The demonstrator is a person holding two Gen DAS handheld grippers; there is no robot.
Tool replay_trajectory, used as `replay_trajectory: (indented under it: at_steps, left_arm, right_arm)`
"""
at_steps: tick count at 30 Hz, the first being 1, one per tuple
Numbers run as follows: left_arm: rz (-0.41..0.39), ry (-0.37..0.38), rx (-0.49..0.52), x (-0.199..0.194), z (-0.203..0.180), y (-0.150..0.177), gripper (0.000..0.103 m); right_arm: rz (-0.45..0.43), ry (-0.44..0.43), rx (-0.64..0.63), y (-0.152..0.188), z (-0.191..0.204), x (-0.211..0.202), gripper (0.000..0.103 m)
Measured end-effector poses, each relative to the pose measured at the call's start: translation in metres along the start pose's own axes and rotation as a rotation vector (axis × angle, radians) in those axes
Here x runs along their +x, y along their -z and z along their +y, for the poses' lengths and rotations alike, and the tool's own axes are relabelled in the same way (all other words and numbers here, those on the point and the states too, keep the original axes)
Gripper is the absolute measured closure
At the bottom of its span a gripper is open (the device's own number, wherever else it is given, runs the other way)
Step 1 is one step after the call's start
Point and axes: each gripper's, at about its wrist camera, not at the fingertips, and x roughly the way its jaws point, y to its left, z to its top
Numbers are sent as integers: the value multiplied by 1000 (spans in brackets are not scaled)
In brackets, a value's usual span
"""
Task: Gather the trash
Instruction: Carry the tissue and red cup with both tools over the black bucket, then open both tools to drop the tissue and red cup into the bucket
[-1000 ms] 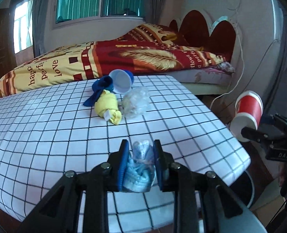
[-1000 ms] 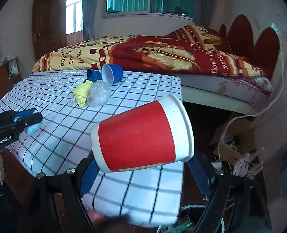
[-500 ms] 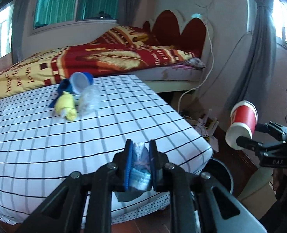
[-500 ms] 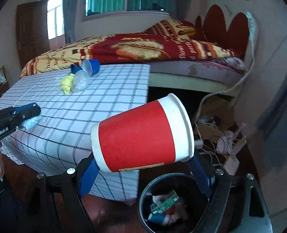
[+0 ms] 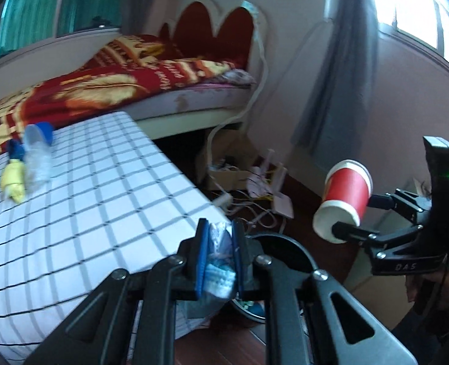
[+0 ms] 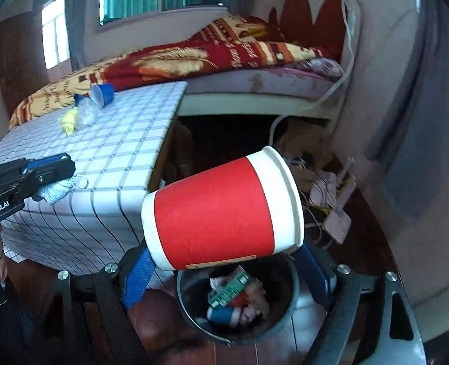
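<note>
My left gripper [image 5: 219,254] is shut on a crumpled light-blue face mask [image 5: 220,261], held at the table's right edge above the black trash bin [image 5: 280,245]. My right gripper [image 6: 224,269] is shut on a red paper cup [image 6: 221,213], lying sideways directly above the bin [image 6: 194,313], which holds several pieces of trash. The cup also shows in the left wrist view [image 5: 344,199], and the mask in the right wrist view [image 6: 57,190]. A blue cup [image 5: 40,132], a clear crumpled plastic piece [image 5: 37,167] and a yellow wad [image 5: 13,181] lie on the checked table [image 5: 102,213].
A bed with a red and yellow blanket [image 5: 118,82] stands behind the table. Cables, a box and a white router [image 5: 264,188] clutter the floor beside the bin. A grey curtain [image 5: 340,70] hangs at the right wall.
Both grippers have swung right, off the table. The left one now holds the mask over the bin's edge; the right one carries the cup further over the bin.
</note>
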Motion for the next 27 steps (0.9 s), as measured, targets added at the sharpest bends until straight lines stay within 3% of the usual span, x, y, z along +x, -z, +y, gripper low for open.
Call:
replay_trajectory:
  at_steps: [12, 19, 25, 27]
  left_arm:
    - [122, 139, 52, 45, -64, 22, 87]
    - [232, 184, 65, 92, -80, 36, 87]
    - [312, 202, 85, 124, -87, 50, 87]
    - [358, 229, 73, 139, -86, 56, 80]
  right_arm:
    - [108, 34, 32, 65, -47, 10, 17]
    - [165, -17, 26, 94, -66, 37, 17]
    - [214, -72, -54, 104, -64, 71, 17]
    - [238, -104, -76, 108, -63, 85, 16]
